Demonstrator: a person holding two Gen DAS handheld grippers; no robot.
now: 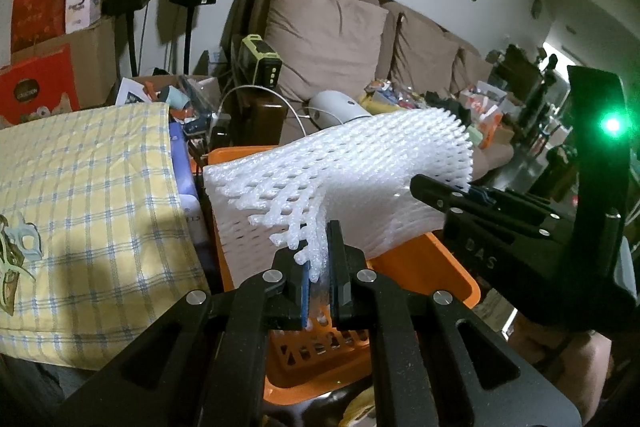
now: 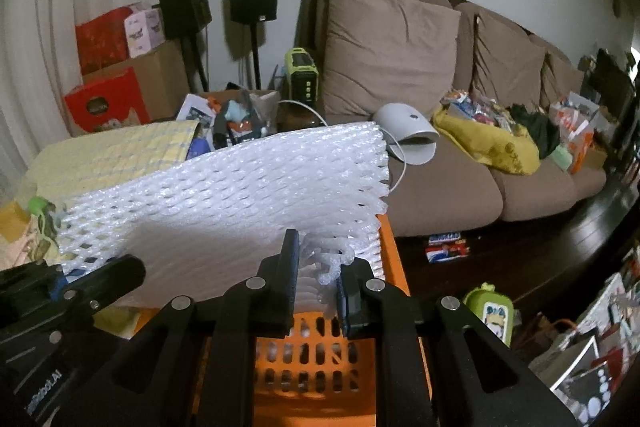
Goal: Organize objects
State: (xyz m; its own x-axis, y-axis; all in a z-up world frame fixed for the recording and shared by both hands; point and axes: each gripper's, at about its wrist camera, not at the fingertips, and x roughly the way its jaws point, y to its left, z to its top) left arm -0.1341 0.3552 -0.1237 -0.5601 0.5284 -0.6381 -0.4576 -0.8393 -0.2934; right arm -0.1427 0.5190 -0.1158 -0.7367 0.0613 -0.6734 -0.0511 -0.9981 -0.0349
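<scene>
A stack of white foam-net sleeves (image 1: 360, 171) hangs over an orange slotted basket (image 1: 432, 267). My left gripper (image 1: 319, 267) is shut on the near edge of the stack. My right gripper (image 2: 318, 277) holds the stack's other near edge (image 2: 240, 195), jaws close together around the foam. The right gripper also shows in the left wrist view (image 1: 452, 195), touching the foam's right side. The left gripper shows at lower left in the right wrist view (image 2: 80, 283). The basket (image 2: 388, 259) lies directly beneath the foam; its inside is mostly hidden.
A yellow checked cloth (image 1: 88, 203) covers a pile to the left. A brown sofa (image 2: 440, 187) with cushions, a white device (image 2: 408, 135) and a yellow bag (image 2: 492, 143) stands behind. Boxes and speakers stand at back left. A green toy (image 2: 490, 311) lies on the dark floor.
</scene>
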